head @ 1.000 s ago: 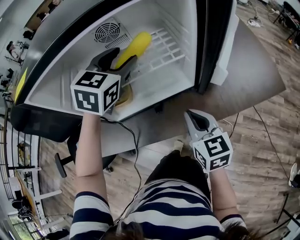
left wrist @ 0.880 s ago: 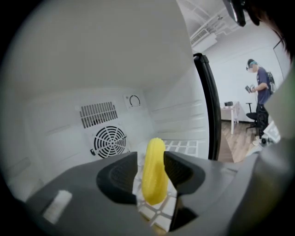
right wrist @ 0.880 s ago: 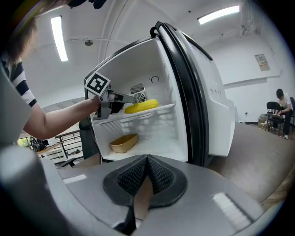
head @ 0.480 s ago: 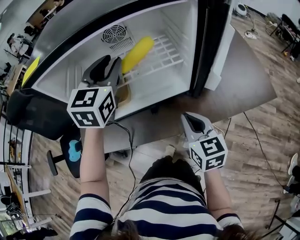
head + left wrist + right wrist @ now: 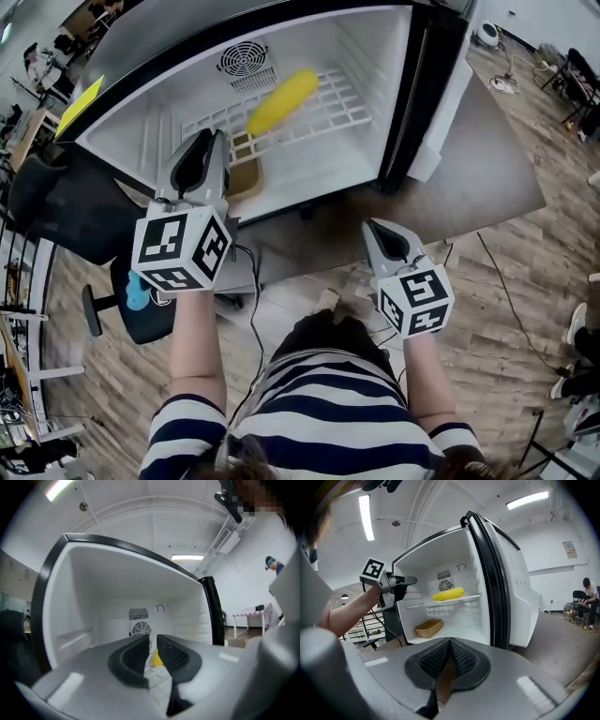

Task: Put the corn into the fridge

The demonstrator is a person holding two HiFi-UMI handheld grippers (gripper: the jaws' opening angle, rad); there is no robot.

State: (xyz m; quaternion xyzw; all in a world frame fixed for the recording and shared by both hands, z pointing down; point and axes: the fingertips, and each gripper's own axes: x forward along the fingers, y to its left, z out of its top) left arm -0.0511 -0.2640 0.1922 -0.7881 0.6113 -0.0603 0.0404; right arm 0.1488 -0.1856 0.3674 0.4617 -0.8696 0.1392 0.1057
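The yellow corn point(image 5: 281, 100) lies on the white wire shelf point(image 5: 328, 108) inside the open fridge point(image 5: 375, 56), free of both grippers. My left gripper point(image 5: 208, 142) hovers at the fridge's front left, outside the opening, its jaws a narrow gap apart and empty. In the left gripper view, a sliver of corn point(image 5: 156, 658) shows through that gap point(image 5: 153, 641). My right gripper point(image 5: 377, 230) hangs lower right, in front of the fridge, shut and empty. The right gripper view point(image 5: 449, 641) shows the corn point(image 5: 447, 594) on the shelf and the left gripper point(image 5: 410, 580).
A tan tray point(image 5: 246, 173) sits on the fridge floor below the shelf. The fridge door point(image 5: 450, 103) stands open at the right. A black office chair point(image 5: 112, 300) and a cable point(image 5: 251, 291) are at the lower left. A person point(image 5: 587, 597) sits far right.
A second ago my left gripper held the corn inside the fridge. It has let go and drawn back out toward me; the corn stays on the shelf. The right gripper barely moved.
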